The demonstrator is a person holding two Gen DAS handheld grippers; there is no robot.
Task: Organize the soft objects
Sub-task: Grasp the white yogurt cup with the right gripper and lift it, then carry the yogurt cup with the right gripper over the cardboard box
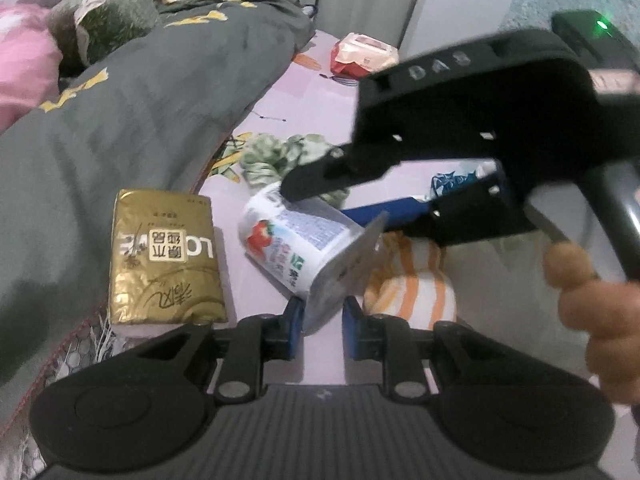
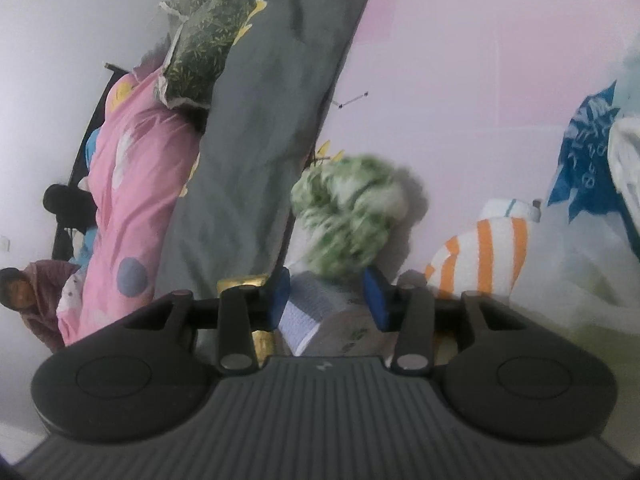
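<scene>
1. Closest in the left wrist view: the left gripper [image 1: 323, 326] angles down at the bed, its blue-padded fingers [image 1: 294, 322] nearly together, pinching the flat sealed end of a white plastic-wrapped tissue pack with a strawberry print [image 1: 288, 240]. The pack lies tilted on the pale pink bedsheet [image 1: 316, 96].
2. Just left of it sits a gold foil-wrapped tissue pack [image 1: 164, 260], flat against the edge of a long grey quilt [image 1: 132, 120].
3. To the right, an orange-and-white striped towel roll [image 1: 408, 280] lies partly under the other tool.
4. The right gripper [image 1: 316, 192] comes in from the right, pointing down and left, with a hand [image 1: 592, 304] wrapped around its handle. One black finger tip rests at the white pack's far end.
5. In the right wrist view, the right fingers [image 2: 280, 296] stand partly open. A blurred green-and-white patterned cloth bundle [image 2: 348, 220] hangs between and just past them; can't tell if the pads actually press it.
6. Further back: a red-and-white wet-wipes pack [image 1: 364, 56], a green leaf-print pillow [image 2: 204, 48] and a pink quilt [image 2: 136, 184].
</scene>
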